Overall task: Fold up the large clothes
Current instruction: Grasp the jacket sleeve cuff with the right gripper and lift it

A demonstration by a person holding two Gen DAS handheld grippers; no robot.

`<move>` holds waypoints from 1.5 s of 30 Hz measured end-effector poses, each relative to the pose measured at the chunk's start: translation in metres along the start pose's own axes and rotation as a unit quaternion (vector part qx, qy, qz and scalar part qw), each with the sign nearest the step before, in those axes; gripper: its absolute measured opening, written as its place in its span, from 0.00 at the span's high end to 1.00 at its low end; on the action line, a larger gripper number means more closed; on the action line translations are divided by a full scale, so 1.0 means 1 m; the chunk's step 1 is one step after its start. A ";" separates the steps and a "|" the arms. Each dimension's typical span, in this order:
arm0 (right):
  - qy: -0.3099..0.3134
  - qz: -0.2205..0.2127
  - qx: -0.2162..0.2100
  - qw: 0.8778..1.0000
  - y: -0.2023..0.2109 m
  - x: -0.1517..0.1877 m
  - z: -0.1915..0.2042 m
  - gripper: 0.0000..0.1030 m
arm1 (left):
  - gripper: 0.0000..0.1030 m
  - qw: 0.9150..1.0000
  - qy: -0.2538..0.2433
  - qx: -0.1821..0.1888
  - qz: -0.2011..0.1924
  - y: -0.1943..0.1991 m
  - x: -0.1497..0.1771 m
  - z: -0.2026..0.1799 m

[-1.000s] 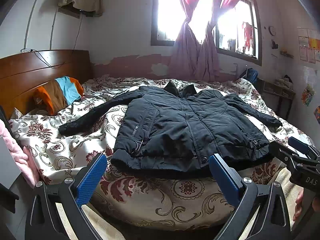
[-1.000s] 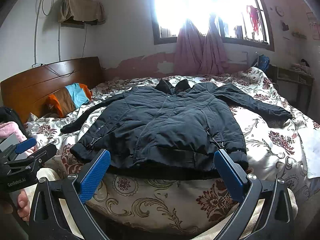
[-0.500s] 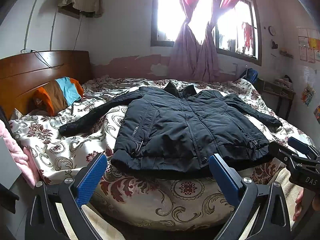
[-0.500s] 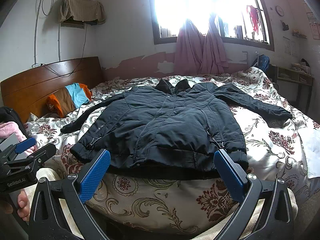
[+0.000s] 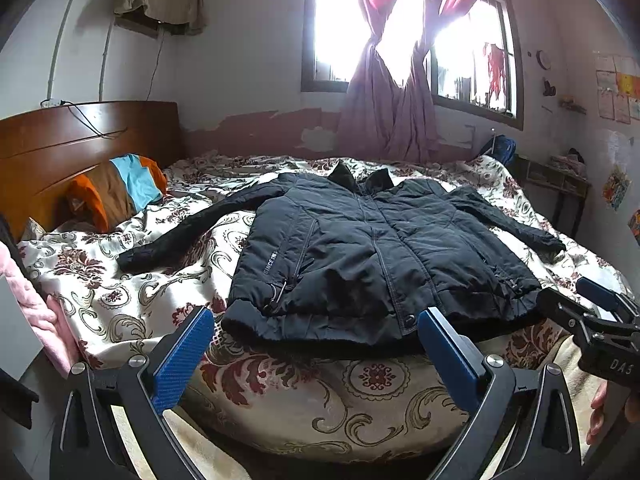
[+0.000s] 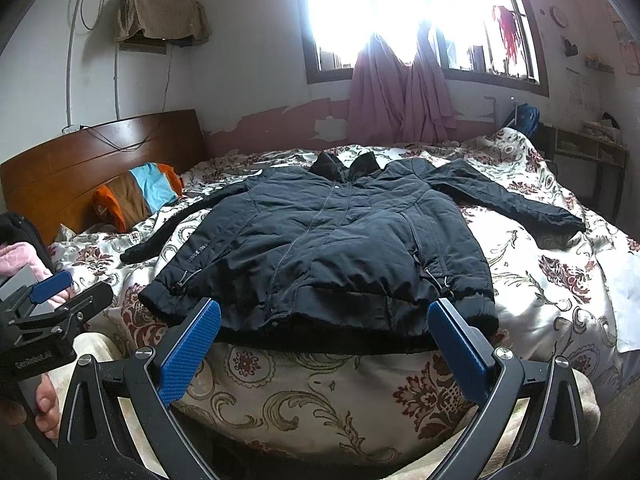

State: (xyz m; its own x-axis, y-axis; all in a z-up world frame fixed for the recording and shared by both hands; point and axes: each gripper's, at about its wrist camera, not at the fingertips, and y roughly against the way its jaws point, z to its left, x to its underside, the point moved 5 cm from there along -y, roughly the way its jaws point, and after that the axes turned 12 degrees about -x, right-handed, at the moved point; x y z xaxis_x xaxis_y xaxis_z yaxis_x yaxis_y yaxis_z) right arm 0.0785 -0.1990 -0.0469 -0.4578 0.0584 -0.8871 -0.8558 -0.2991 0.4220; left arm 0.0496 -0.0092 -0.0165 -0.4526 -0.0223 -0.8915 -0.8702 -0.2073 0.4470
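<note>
We hold our left gripper (image 5: 316,344) and right gripper (image 6: 324,336) with jaws spread wide, gripping nothing, just short of the black jacket (image 5: 376,256), which lies flat, sleeves outstretched, on the floral bedspread (image 5: 132,296).

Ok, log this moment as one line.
phase: pre-grasp | jacket: flat on bed, unfolded | left gripper: open, empty | right gripper: open, empty

The jacket (image 6: 320,248) carries small pale print reading "SINCE 19", its last digits unclear, running up the front panel at about 8 o'clock from its middle. The left claw (image 6: 52,304) body reads "GenRobot.AI"; the right claw (image 5: 600,316) body reads "DAS".
</note>
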 end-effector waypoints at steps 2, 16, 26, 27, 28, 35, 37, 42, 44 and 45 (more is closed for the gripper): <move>-0.005 0.001 0.001 1.000 0.000 -0.001 -0.004 0.01 | 0.00 1.000 -0.003 0.002 0.011 -0.004 -0.001 -0.002; -0.079 0.016 0.067 0.995 -0.036 -0.031 -0.115 0.01 | 0.00 0.997 -0.024 0.010 0.072 -0.079 -0.022 -0.031; -0.107 0.062 0.173 0.977 -0.078 -0.057 -0.248 0.01 | 0.00 0.993 -0.039 0.024 0.113 -0.169 -0.060 -0.099; -0.116 0.062 0.177 0.975 -0.081 -0.061 -0.262 0.01 | 0.00 0.992 -0.039 0.030 0.120 -0.181 -0.064 -0.110; -0.128 0.059 0.181 0.973 -0.085 -0.065 -0.277 0.01 | 0.00 0.991 -0.039 0.035 0.126 -0.189 -0.068 -0.118; -0.238 0.042 0.202 0.949 -0.129 -0.088 -0.376 0.01 | 0.00 0.985 -0.057 0.071 0.147 -0.248 -0.097 -0.192; -0.269 0.032 0.208 0.940 -0.147 -0.097 -0.404 0.01 | 0.00 0.983 -0.067 0.080 0.152 -0.264 -0.106 -0.214; -0.420 -0.035 0.223 0.879 -0.177 -0.098 -0.474 0.01 | 0.00 0.977 -0.089 0.106 0.165 -0.308 -0.132 -0.273; -0.476 -0.063 0.227 0.847 -0.187 -0.087 -0.497 0.01 | 0.00 0.975 -0.089 0.117 0.169 -0.323 -0.139 -0.295; -0.489 -0.071 0.230 0.838 -0.190 -0.082 -0.503 0.01 | 0.00 0.974 -0.089 0.124 0.167 -0.331 -0.142 -0.309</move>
State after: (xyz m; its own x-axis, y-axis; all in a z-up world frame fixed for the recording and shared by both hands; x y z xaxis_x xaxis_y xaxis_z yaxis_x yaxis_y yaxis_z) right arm 0.3999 -0.6265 -0.1486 -0.1291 0.8832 -0.4509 -0.8182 0.1621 0.5517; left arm 0.4621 -0.2392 -0.0604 -0.7255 0.1265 -0.6764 -0.6793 0.0255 0.7334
